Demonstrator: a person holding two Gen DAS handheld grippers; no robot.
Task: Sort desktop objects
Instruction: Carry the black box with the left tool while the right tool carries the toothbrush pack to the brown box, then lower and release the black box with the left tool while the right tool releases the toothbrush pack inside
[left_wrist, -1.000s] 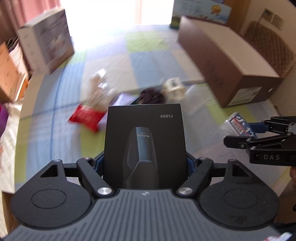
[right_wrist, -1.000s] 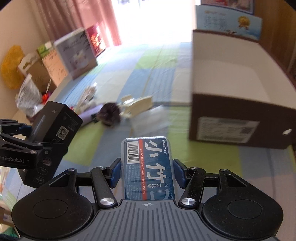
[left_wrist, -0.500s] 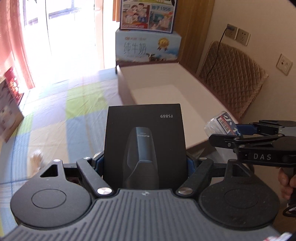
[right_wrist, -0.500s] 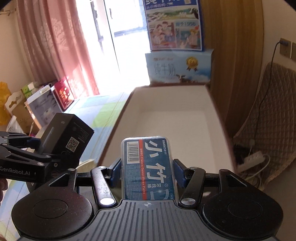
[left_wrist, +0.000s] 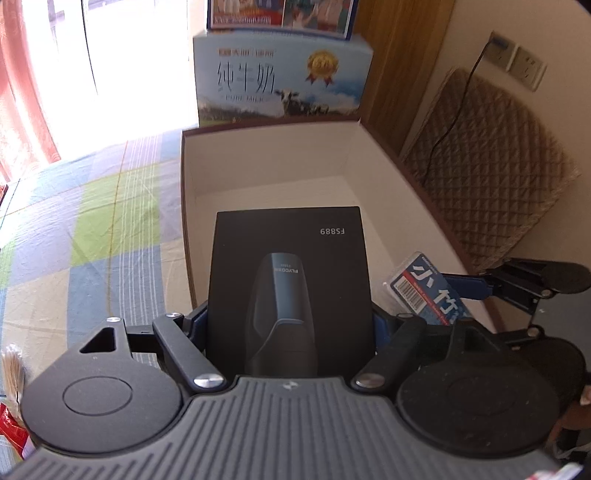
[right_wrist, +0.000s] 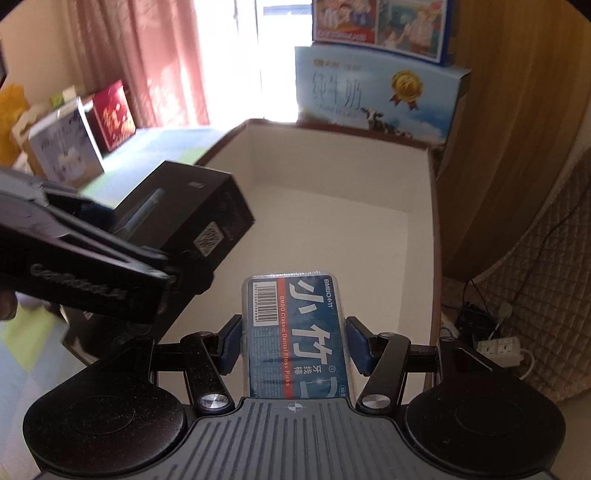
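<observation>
My left gripper (left_wrist: 290, 325) is shut on a black shaver box (left_wrist: 288, 266) marked FS889, held above the near end of an open cardboard box (left_wrist: 266, 158) with a white inside. My right gripper (right_wrist: 293, 347) is shut on a blue pack of dental floss picks (right_wrist: 297, 328), also over that cardboard box (right_wrist: 332, 206). In the right wrist view the black shaver box (right_wrist: 192, 206) hangs at the left in the left gripper. In the left wrist view the floss pack (left_wrist: 424, 288) shows at the right. The white floor of the cardboard box is bare where it shows.
A blue milk carton (left_wrist: 284, 77) stands behind the cardboard box. A checked cloth (left_wrist: 92, 221) covers the surface to the left. A quilted cushion (left_wrist: 491, 170), wall sockets (left_wrist: 517, 62) and a power strip (right_wrist: 502, 347) lie right. Boxes (right_wrist: 66, 147) line the far left.
Both grippers have swung with their loads from the cluttered cloth over to the open cardboard box, which now lies straight beneath them. Neither grip has changed.
</observation>
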